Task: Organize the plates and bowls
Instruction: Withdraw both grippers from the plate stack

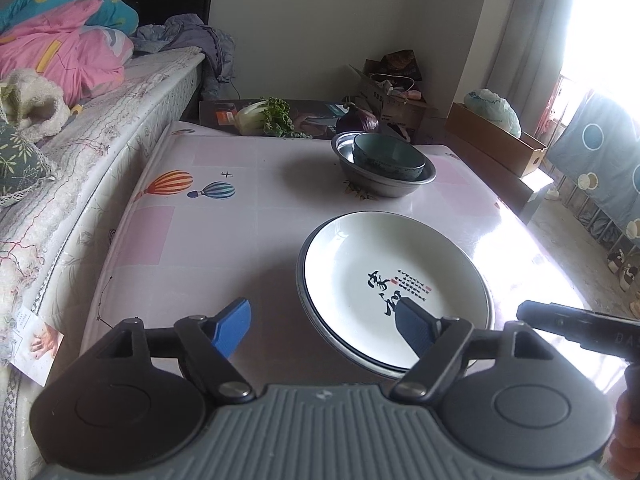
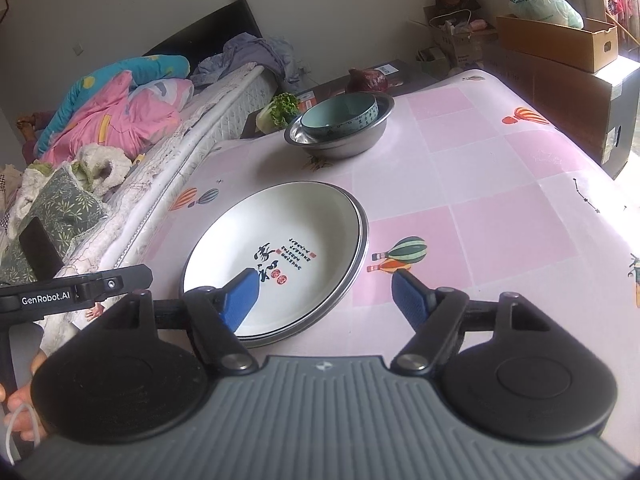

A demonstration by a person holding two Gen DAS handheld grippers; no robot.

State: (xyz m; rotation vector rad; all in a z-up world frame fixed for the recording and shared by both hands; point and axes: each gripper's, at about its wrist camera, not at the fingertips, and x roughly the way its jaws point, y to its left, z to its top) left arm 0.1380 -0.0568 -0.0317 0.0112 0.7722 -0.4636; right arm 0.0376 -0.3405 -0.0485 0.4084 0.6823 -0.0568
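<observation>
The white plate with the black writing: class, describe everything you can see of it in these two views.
The white plate is round and shallow, glossy like glazed ceramic, with a thin dark rim, black brush calligraphy, small text and red seal marks at its centre. It lies flat and empty on top of at least one similar plate, whose edge shows beneath, on the pink checked tablecloth. Nothing grips it: the open left gripper and right gripper each straddle its near rim without touching.
</observation>
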